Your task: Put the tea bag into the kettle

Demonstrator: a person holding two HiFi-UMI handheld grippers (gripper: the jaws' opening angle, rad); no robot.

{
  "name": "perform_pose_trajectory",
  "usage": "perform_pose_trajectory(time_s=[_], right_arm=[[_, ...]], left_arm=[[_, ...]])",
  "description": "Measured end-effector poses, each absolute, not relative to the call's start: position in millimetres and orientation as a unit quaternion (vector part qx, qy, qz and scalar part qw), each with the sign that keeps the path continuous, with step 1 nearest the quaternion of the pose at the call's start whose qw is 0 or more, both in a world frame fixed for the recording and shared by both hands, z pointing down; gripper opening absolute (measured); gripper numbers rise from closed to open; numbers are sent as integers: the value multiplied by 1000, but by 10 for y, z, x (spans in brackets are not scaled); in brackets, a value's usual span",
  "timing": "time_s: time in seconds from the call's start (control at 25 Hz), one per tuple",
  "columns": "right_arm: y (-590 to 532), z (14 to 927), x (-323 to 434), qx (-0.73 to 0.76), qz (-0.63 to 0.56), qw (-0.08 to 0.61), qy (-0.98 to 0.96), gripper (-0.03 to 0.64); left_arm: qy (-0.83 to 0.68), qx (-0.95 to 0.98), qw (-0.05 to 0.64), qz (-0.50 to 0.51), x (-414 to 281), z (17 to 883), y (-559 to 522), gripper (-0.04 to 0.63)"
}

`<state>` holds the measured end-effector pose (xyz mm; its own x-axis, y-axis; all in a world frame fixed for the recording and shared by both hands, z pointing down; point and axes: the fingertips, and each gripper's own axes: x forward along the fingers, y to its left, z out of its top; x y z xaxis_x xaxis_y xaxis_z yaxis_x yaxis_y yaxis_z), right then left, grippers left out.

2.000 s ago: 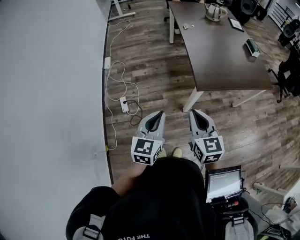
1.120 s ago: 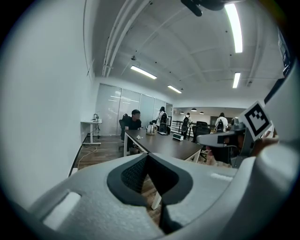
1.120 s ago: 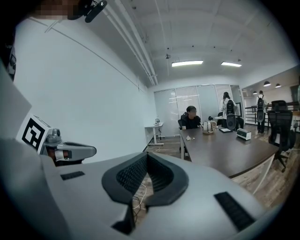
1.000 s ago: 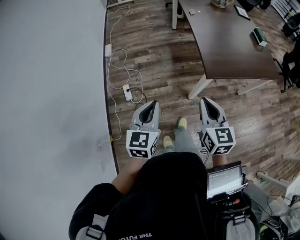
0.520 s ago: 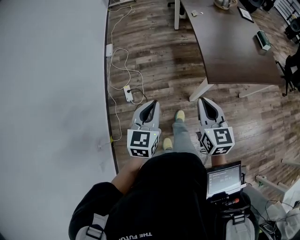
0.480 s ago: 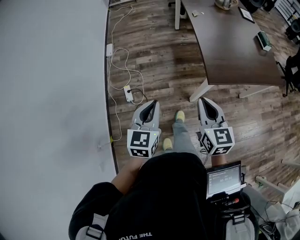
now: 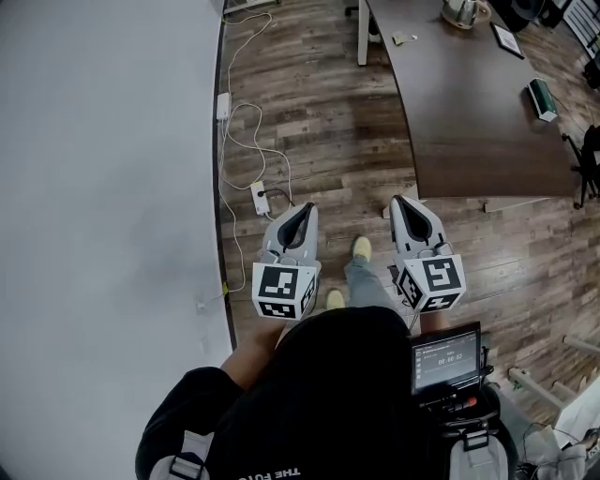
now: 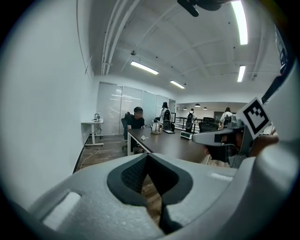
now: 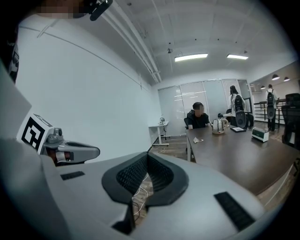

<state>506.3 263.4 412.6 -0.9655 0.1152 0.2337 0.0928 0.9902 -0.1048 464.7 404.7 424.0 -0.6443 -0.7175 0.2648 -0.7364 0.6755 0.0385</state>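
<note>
Jaws closed and empty, well apart from the table (image 7: pixel 469 112)

Both tools are held out over the wood floor (image 7: pixel 319 112). The left gripper (image 7: pixel 307 208) and the right gripper (image 7: pixel 397 201) each have their tips pressed together, with nothing between them. At the table's far end stands the kettle (image 7: pixel 461 11), and the tea bag (image 7: pixel 405 39) lies on the tabletop near it, well apart from both grippers.

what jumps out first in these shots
The left gripper and right gripper hang shut and empty over the wood floor at the head view's middle. Ahead, a dark table carries the kettle at its far end; a white power strip lies near the wall.
</note>
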Motion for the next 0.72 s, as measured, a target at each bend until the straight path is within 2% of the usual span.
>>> perform_pose_trajectory(time_s=[0.2, 0.72], right_arm=[[2173, 4163, 4419, -58, 52, 131, -988, 5], [1788, 4143, 3787, -94, 58, 131, -985, 5]], left_arm=[[-905, 398, 141, 41, 3998, 4255, 3595, 3], [-917, 370, 142, 50, 3418, 4143, 3175, 3]])
